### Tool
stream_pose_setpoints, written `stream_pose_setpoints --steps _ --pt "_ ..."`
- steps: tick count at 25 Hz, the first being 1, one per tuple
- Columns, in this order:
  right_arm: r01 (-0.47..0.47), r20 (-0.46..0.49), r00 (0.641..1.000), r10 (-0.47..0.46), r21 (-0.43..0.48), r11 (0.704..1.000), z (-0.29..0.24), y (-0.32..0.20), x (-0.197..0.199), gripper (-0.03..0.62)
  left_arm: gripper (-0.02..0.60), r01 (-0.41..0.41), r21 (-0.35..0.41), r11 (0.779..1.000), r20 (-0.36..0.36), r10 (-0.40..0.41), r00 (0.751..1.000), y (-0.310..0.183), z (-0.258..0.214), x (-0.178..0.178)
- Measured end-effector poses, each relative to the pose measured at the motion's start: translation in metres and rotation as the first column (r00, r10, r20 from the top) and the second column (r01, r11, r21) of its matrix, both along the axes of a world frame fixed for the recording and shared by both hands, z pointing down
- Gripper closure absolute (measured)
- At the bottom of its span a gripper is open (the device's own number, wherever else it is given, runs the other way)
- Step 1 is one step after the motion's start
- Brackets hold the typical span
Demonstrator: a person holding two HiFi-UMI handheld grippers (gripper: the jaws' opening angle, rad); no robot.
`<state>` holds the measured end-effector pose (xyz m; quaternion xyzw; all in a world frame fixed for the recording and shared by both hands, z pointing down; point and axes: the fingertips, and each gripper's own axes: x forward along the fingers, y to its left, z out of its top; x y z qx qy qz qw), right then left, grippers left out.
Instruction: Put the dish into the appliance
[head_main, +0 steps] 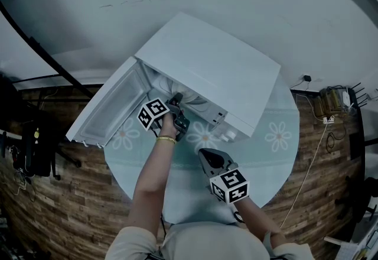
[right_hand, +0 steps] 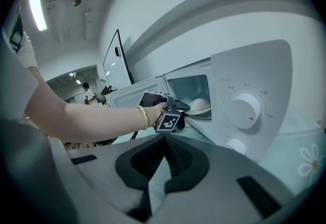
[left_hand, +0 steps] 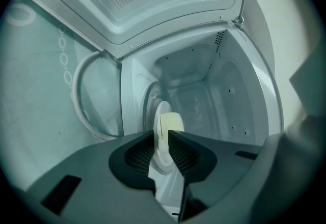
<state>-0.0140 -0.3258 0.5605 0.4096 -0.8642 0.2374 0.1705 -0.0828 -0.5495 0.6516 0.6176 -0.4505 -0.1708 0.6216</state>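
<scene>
1. Looking down in the head view, a white microwave (head_main: pixel 212 67) stands on a round bench (head_main: pixel 277 152) covered by a pale flowered cloth. Its door (head_main: pixel 109 108) is swung wide to the left. The left tongs (head_main: pixel 176 99) reach into the open mouth. The right tongs (head_main: pixel 205 153) hover over the cloth just in front of the microwave, touching nothing. The dish cannot be made out here.
2. In the left gripper view, the left tongs (left_hand: pixel 164 136) point into the white chamber. The dish (left_hand: pixel 161 159) shows edge-on, with its rim between the two jaws. The jaws stand slightly apart, leaving a slit beside the rim, so the tongs are released, not clamped. A pale rounded lump (left_hand: pixel 170 122) sits on the dish.
3. In the right gripper view, the right tongs (right_hand: pixel 163 156) are clenched tip to tip with nothing in them. Beyond them, the left tongs (right_hand: pixel 182 107) sit at the chamber's mouth. The dish (right_hand: pixel 202 105) lies level inside the microwave (right_hand: pixel 254 80), left of its upper knob (right_hand: pixel 243 111).
</scene>
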Motion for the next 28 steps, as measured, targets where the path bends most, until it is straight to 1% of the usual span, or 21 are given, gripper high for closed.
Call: stream_pose_setpoints --steps 4,11,15,20,24,28 --pt "0.002 0.001 1.0 -0.002 0.004 1.0 -0.002 0.002 -0.001 0.588 0.471 -0.008 0.0 1.0 0.021 0.008 1.0 0.003 -0.003 0.0" --pt "0.0 0.004 1.0 0.0 0.011 1.0 -0.006 0.007 -0.002 0.588 0.421 -0.014 -0.027 1.0 0.056 0.015 0.998 0.012 0.003 -0.002" --pt "0.002 0.004 1.0 -0.002 0.014 1.0 -0.007 0.01 -0.003 0.588 0.417 -0.01 -0.027 1.0 0.032 0.011 0.999 0.02 0.002 -0.003" --pt "0.003 0.007 1.0 -0.003 0.025 1.0 -0.013 0.018 -0.003 0.588 0.417 -0.011 -0.009 1.0 0.031 0.011 0.999 0.034 -0.01 -0.007" --pt "-0.001 0.011 1.0 0.001 0.037 0.999 -0.018 0.025 -0.003 0.588 0.417 -0.024 0.015 1.0 0.04 0.024 0.999 0.051 -0.024 -0.009" --pt "-0.015 0.009 1.0 0.014 0.044 0.999 -0.019 0.033 -0.001 0.588 0.417 -0.041 0.051 0.998 0.067 0.037 0.997 0.076 -0.041 -0.013"
